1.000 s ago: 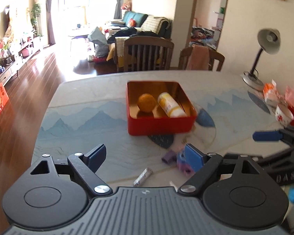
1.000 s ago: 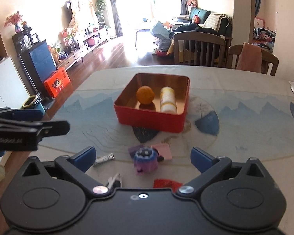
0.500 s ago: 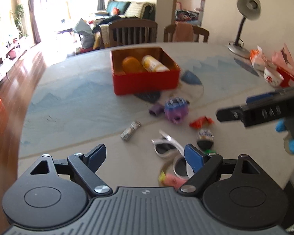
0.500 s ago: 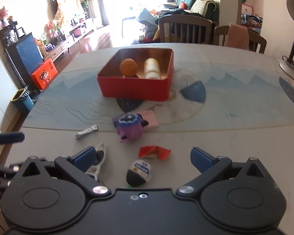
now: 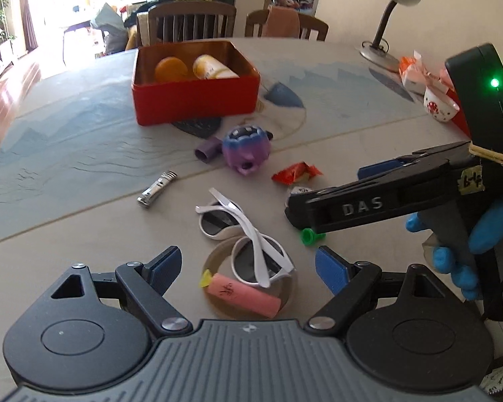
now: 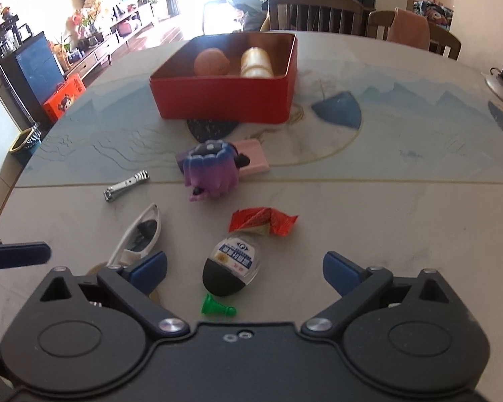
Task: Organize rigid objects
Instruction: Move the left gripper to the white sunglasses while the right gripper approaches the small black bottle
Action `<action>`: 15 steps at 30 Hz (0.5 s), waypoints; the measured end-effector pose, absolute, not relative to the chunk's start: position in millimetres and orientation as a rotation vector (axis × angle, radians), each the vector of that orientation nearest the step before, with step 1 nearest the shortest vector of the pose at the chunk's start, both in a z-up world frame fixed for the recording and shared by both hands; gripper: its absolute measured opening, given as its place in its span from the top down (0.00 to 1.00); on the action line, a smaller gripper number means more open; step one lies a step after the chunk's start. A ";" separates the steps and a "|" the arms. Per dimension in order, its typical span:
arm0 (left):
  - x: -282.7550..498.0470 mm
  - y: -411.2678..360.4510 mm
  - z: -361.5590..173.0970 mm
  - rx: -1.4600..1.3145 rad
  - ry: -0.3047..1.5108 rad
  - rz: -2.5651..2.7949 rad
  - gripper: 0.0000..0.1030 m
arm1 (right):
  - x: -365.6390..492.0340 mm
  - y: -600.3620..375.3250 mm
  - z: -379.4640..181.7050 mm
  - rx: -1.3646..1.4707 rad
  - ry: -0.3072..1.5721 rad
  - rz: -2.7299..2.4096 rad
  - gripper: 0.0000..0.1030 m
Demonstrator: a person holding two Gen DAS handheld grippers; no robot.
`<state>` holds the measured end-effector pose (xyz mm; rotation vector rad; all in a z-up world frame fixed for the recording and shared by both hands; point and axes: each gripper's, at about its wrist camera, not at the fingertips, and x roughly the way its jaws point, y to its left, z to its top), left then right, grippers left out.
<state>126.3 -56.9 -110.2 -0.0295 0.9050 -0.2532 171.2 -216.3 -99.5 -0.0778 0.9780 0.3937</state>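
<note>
Both tools are spread and empty. The right gripper (image 6: 244, 268) brackets the oval bottle (image 6: 232, 267); next, it must descend and pinch. The left gripper (image 5: 248, 264) frames the sunglasses (image 5: 241, 234).

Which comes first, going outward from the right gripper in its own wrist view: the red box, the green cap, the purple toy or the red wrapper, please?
From the right gripper, both jaws open:
1. green cap, just below its fingertips, centre.
2. red wrapper, ahead, slightly right.
3. purple toy, farther ahead, slightly left.
4. red box, farthest, holding an orange and a bottle.
</note>
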 end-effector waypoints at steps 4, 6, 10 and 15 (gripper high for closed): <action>133.2 -57.0 -115.7 -0.083 0.919 -0.267 0.15 | 174.3 -216.4 -107.6 -0.068 1.003 0.396 0.12; 134.2 -58.8 -116.8 -0.086 0.917 -0.271 0.16 | 174.7 -216.7 -108.8 -0.063 1.007 0.402 0.14; 135.3 -65.8 -117.7 -0.069 0.910 -0.292 0.16 | 175.4 -215.7 -110.3 -0.062 1.010 0.417 0.15; 141.5 -72.1 -124.0 -0.060 0.936 -0.301 0.27 | 177.4 -213.6 -113.5 -0.068 1.021 0.425 0.23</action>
